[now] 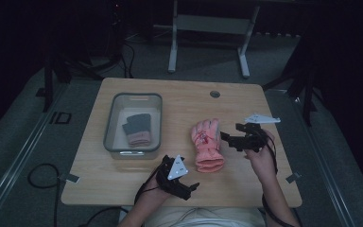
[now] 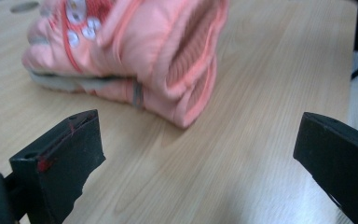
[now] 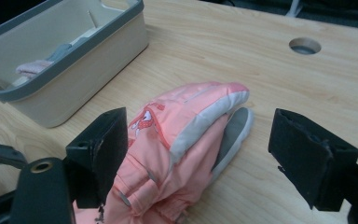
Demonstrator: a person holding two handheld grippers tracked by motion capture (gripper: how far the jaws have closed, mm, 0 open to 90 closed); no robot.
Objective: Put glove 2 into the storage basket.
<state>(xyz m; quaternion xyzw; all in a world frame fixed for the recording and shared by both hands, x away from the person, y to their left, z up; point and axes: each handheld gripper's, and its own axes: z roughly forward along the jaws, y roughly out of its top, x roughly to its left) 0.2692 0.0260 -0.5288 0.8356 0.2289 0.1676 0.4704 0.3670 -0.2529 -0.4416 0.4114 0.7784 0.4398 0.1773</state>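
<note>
Gloves are the matter in hand here. A pink glove [image 1: 208,144] is laid flat near the middle of the wooden table [image 1: 246,184], its grey-tipped fingers pointed toward the far edge and its ribbed cuff turned toward the person. In the right gripper view the same glove [image 3: 177,140] is seen between the two black jaws, which are held wide apart, one at each side of it; whether either jaw touches the fabric cannot be told. The right gripper [image 1: 230,138] is held just beside the glove's right edge in the high view, with its grey three-cornered plate [image 1: 262,118] above it.

The left gripper [image 1: 189,189] is kept near the table's front edge, just short of the glove's cuff. In the left gripper view its jaws are spread wide and nothing is held between them; the cuff end of the glove [image 2: 168,60] lies ahead of them on the bare wood.

A grey-rimmed plastic bin [image 1: 133,122] is placed to the left of the glove, well apart from it. A second glove [image 1: 137,128], pink with a dark grey part, is laid inside the bin. A round hole [image 1: 214,93] is cut in the tabletop near the far edge.
</note>
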